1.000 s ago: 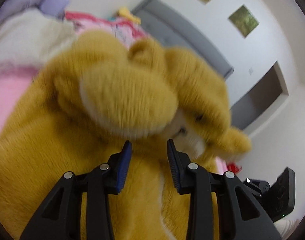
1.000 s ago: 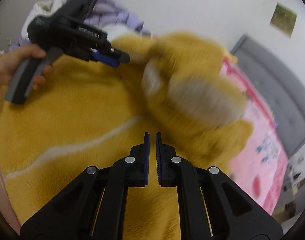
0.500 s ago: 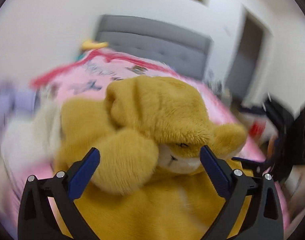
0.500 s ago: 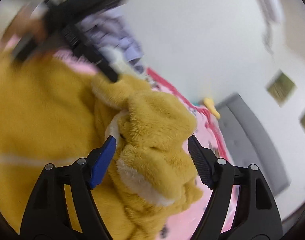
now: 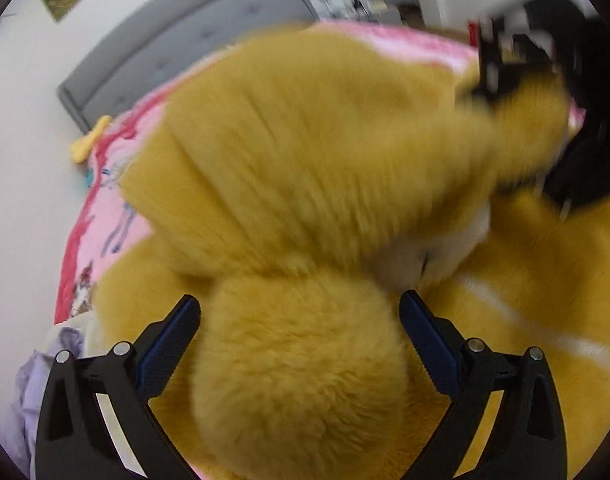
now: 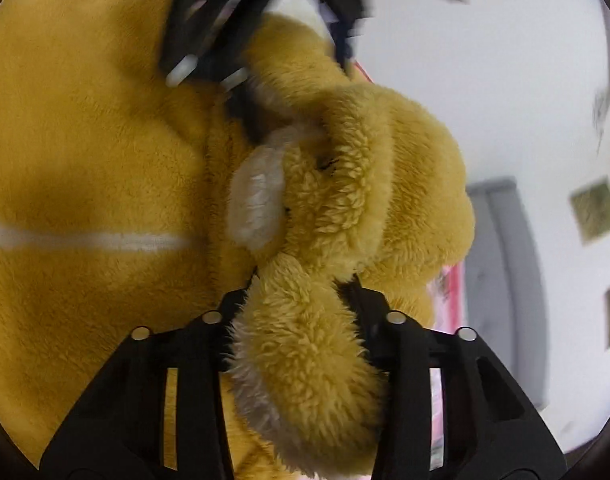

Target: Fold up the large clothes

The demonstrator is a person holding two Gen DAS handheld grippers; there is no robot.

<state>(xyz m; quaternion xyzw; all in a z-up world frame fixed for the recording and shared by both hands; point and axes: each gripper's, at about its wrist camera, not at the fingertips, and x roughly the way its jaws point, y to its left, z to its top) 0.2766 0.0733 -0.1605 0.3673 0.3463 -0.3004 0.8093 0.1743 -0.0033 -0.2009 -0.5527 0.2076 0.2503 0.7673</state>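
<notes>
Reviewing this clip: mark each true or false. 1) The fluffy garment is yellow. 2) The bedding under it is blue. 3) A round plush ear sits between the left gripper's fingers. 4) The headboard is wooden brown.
1) True: the fluffy garment is golden yellow.
2) False: the bedding is pink, with printed figures.
3) True: the plush ear lies between the closing jaws of the left gripper; its pads look clear of it.
4) False: the headboard is grey and padded.
</notes>
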